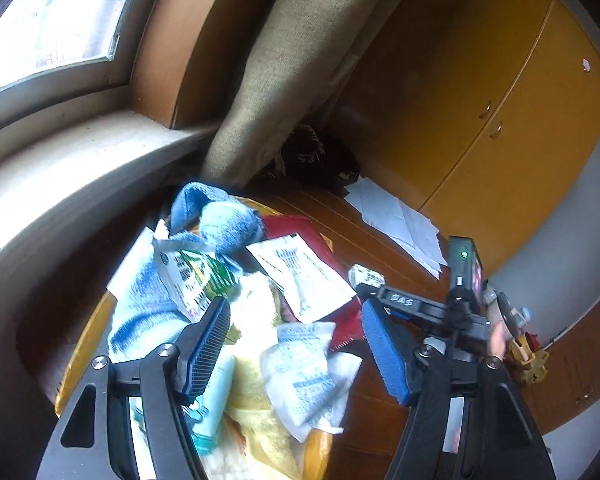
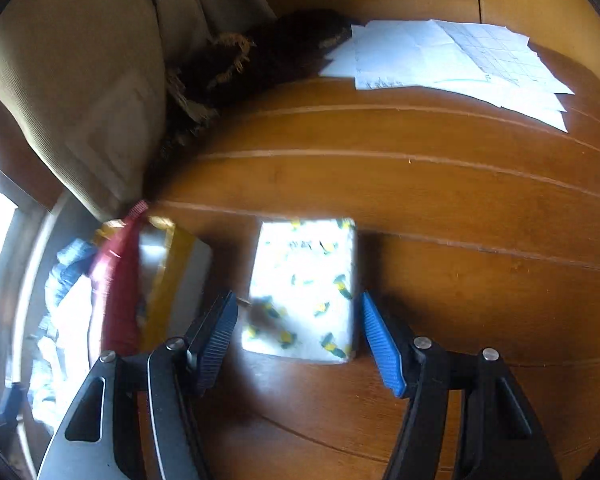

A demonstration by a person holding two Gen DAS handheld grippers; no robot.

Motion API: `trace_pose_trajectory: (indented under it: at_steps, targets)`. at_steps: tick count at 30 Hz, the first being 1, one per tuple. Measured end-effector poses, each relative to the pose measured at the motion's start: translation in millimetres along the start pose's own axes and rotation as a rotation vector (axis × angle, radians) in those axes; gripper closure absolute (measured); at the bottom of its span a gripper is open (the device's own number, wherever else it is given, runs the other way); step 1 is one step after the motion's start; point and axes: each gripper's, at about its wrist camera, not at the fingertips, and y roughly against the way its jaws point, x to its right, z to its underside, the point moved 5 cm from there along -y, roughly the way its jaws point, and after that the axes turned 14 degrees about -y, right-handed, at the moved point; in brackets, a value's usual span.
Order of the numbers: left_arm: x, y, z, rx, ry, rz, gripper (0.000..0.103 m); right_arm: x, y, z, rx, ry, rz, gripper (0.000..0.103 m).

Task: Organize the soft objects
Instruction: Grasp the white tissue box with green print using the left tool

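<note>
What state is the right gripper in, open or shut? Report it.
Open. The right gripper has its blue pads spread wide on either side of the lemon-print packet lying flat on the table, holding nothing.

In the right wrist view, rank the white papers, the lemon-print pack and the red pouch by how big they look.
1. White papers, the widest spread, though farthest away.
2. Lemon-print pack.
3. Red pouch, partly hidden and blurred, so its place below the pack is unsure.

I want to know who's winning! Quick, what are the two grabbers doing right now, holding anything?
Left gripper: open, holding nothing, above the pile of packets and towels.
Right gripper: open, holding nothing, over the tissue pack.
</note>
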Motion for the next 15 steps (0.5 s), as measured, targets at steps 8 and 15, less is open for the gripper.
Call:
trace_pose_trajectory:
  at_steps: [8,15]
  targets:
    - [51.1,-5.8,22.4,-0.048,-0.021,0.120,0.032,25.5,39.0,62.0,0.001,0.075,0.000,0.050]
    - [124.1,-34.7,58.4,-0.215,-0.106,0.296,0.032,74.4,94.1,132.0,0.011,0.092,-0.094,0.049]
